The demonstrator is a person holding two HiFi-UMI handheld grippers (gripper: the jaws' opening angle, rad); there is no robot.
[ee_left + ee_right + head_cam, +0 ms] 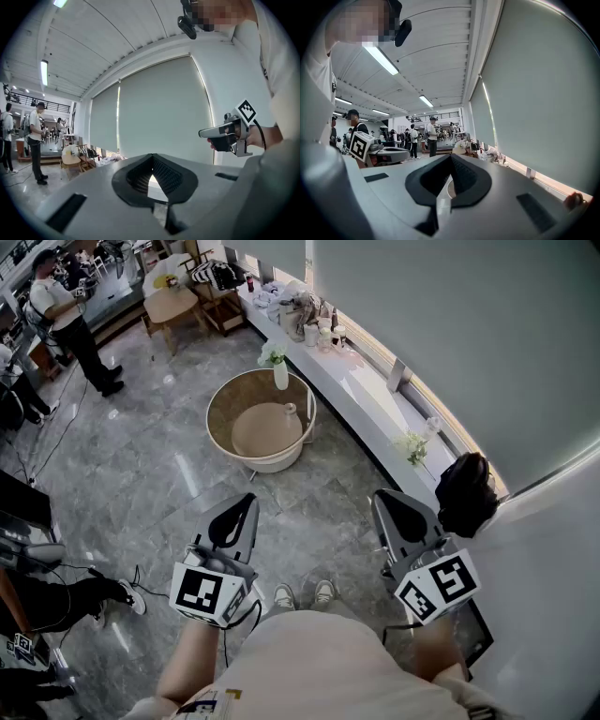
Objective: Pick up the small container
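The left gripper point(242, 507) was closed with nothing between its jaws, and the right gripper point(384, 502) was likewise closed and empty. Both were held in the air above the grey floor point(169, 474), well apart from each other. Ahead of them stood a round worktop point(223, 401) with a raised rim. The small container point(291, 412) sat on it toward the right side, near a white vase point(280, 374) holding flowers.
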